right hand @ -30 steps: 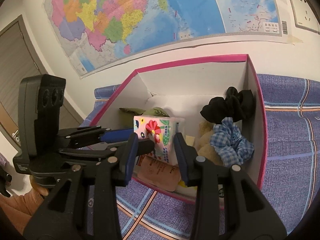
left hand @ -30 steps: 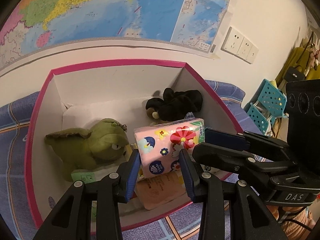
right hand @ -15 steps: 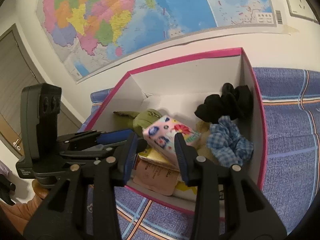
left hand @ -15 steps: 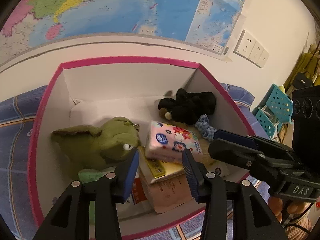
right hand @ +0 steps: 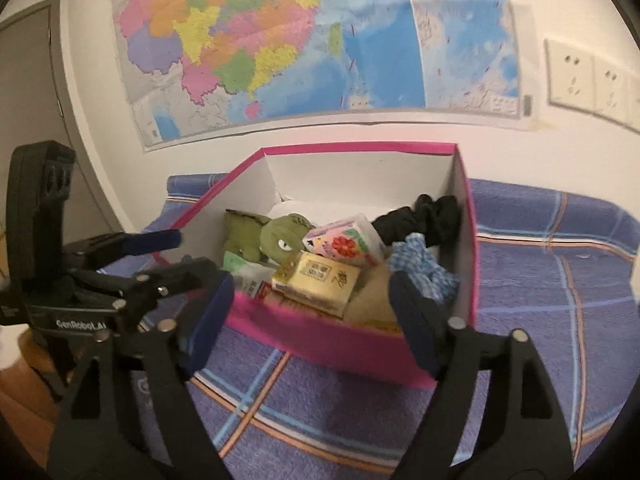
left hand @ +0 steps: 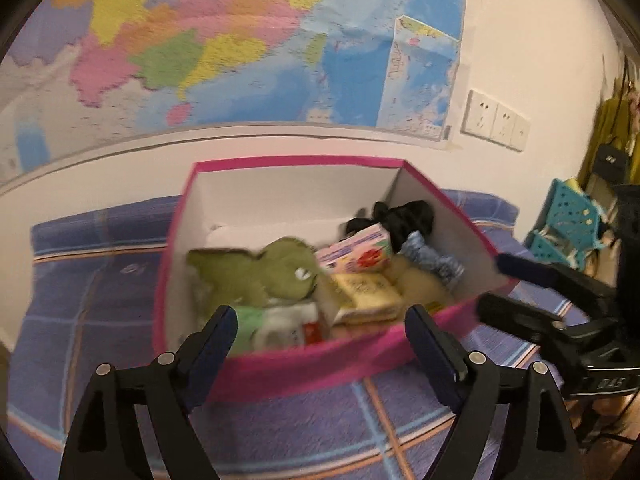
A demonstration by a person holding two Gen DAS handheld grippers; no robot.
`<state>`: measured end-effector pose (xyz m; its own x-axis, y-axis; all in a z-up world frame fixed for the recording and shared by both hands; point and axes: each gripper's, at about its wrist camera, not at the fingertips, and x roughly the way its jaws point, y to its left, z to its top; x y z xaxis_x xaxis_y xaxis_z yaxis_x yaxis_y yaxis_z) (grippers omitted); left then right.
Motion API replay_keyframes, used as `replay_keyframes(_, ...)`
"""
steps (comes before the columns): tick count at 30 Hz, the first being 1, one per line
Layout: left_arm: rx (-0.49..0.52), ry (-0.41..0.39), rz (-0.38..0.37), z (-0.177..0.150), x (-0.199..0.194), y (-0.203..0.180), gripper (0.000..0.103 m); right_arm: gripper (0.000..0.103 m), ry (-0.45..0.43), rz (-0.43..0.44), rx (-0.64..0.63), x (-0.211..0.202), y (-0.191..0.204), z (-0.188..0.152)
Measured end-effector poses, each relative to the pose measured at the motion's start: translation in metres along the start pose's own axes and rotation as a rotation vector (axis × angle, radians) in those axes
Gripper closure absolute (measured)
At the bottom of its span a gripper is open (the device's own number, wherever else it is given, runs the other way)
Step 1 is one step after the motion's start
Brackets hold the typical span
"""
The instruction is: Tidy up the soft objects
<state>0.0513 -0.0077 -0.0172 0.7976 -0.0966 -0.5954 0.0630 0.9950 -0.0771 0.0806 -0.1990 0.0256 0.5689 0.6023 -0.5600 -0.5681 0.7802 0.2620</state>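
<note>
A pink-rimmed box stands on a blue checked cloth. Inside lie a green plush toy, a flowered pink tissue pack, a yellow packet, a black scrunchie and a blue checked scrunchie. My left gripper hangs in front of the box's near wall, its jaws opening wide with nothing between them. My right gripper is likewise in front of the box, jaws opening and empty.
The box sits against a white wall with a large map and wall sockets. A turquoise rack stands at the right in the left wrist view. A door is at the left in the right wrist view.
Both grippers let go of the flowered tissue pack, which now lies in the box. Both sets of jaws spread wide and both grippers pulled back from the box.
</note>
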Motion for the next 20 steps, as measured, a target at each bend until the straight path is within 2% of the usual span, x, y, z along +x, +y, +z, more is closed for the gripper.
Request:
replay_keyframes(3,0.040,-0.018,0.070,-0.012,-0.010,-0.004,0.015,0.017,-0.008,-0.048,-0.021,-0.008,0.008,-0.016)
replay_keyframes(12,-0.005,0.007,0.127,-0.037,-0.019,-0.001,0.015,0.017,0.015,-0.119,-0.035,-0.014,0.021,-0.044)
replay_keyframes(16,-0.054,0.027,0.132,-0.045,-0.017,0.004,0.015,0.017,0.030,-0.121,-0.037,-0.013,0.027,-0.052)
replay_keyframes(20,-0.052,0.041,0.166,-0.052,-0.017,0.002,0.015,0.017,0.035,-0.121,-0.039,-0.013,0.031,-0.058)
